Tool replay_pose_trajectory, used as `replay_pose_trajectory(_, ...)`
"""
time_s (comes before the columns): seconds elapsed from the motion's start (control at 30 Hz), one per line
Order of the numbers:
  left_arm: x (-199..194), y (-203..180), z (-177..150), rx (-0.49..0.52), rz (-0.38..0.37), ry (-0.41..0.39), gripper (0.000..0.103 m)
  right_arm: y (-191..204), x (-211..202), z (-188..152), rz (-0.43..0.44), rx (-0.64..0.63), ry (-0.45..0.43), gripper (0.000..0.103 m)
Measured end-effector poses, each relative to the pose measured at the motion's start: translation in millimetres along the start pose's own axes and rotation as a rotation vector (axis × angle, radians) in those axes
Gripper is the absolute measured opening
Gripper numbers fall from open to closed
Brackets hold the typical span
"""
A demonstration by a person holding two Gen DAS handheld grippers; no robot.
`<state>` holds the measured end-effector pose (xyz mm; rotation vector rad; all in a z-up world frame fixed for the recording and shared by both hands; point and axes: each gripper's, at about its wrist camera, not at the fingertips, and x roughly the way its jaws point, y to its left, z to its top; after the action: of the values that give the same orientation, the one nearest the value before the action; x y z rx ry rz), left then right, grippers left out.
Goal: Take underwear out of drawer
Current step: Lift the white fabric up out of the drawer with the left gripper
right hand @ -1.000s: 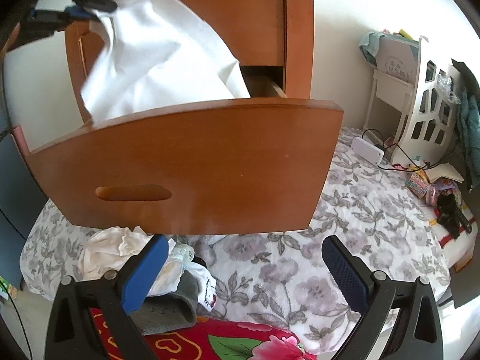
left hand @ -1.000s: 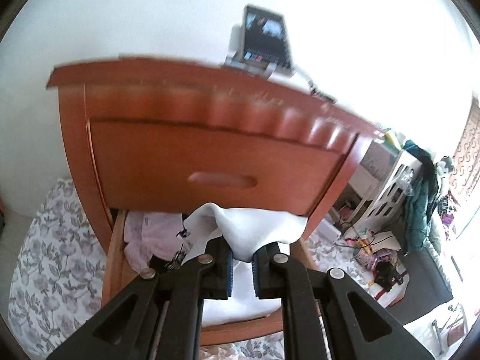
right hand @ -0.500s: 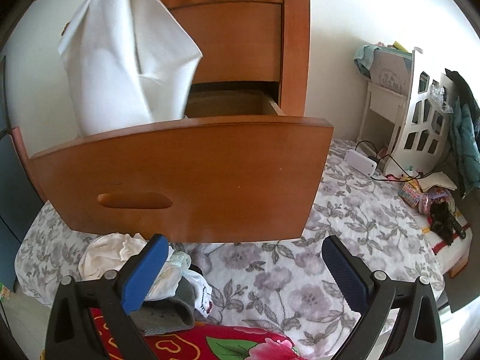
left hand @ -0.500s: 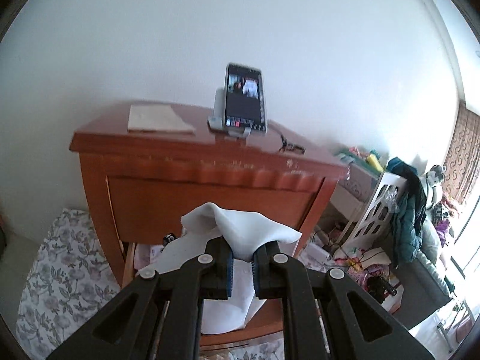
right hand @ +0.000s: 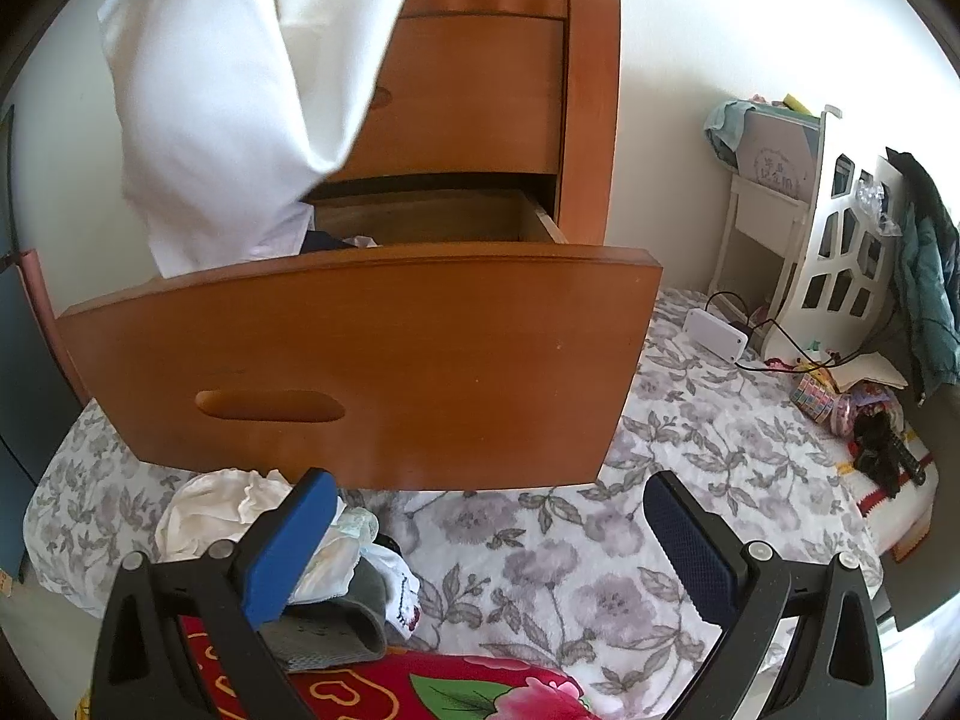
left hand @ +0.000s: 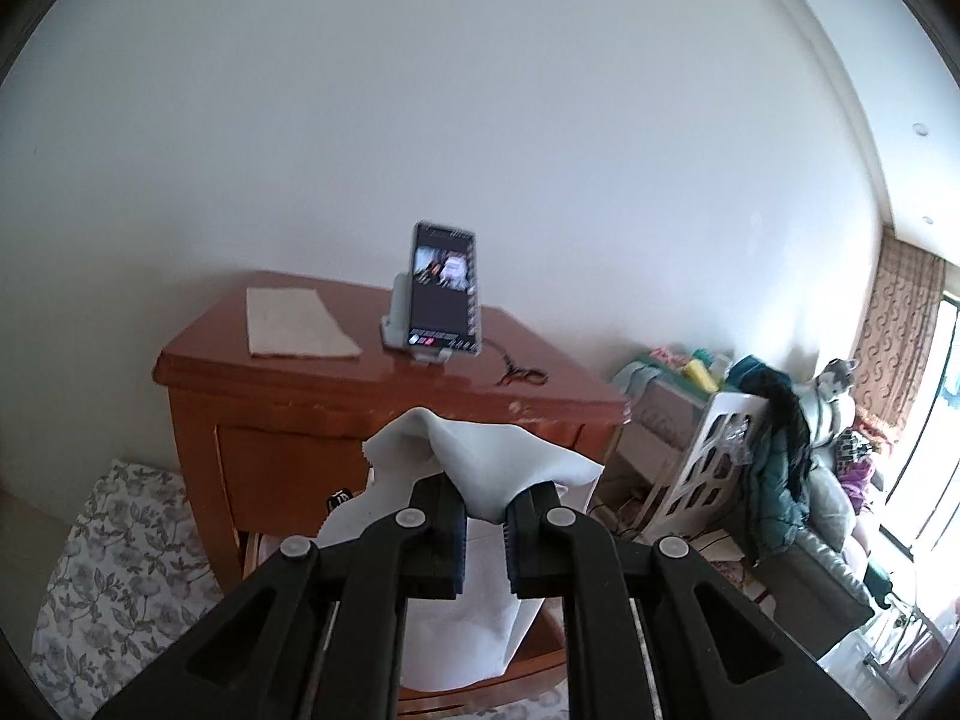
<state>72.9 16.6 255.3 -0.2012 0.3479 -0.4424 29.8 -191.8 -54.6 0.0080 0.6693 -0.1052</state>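
Observation:
My left gripper is shut on a white underwear garment, whose cloth bunches above the pads and hangs down below them. From the right wrist view the same white garment dangles high at the upper left, above the open lower drawer of the wooden nightstand; its lower end still hangs behind the drawer's front panel. Dark and light clothes lie inside the drawer. My right gripper hovers open low in front of the drawer, holding nothing.
On the nightstand top stand a phone on a stand, a folded paper and a small cable. A pile of taken-out clothes lies on the floral sheet under my right gripper. A white rack with jackets stands at right.
My left gripper has risen with the white garment, lifting it up above the drawer; the nightstand top now lies below eye level. The right gripper stayed in place.

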Motion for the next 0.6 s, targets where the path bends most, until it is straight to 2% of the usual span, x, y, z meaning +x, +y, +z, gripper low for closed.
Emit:
replay_pose_trajectory(0.17,-30,-14,5,0.015,-0.048,-0.065,0.009,-1,-1,0,0.001,0.004,-0.009,0.103)
replay_pose_trajectory(0.3,-49,-25,2,0.053,-0.052,-0.096,0.01,-1,-3,0,0.001,0.006,-0.017,0.103)
replay_pose_trajectory(0.43,-58,-31,-5,0.078,-0.04,-0.099,0.01,0,-5,0,0.005,0.003,-0.029,0.103)
replay_pose_trajectory(0.6,-58,-26,-18,0.054,-0.038,-0.066,0.01,2,-10,-1,0.016,-0.007,-0.041,0.103)
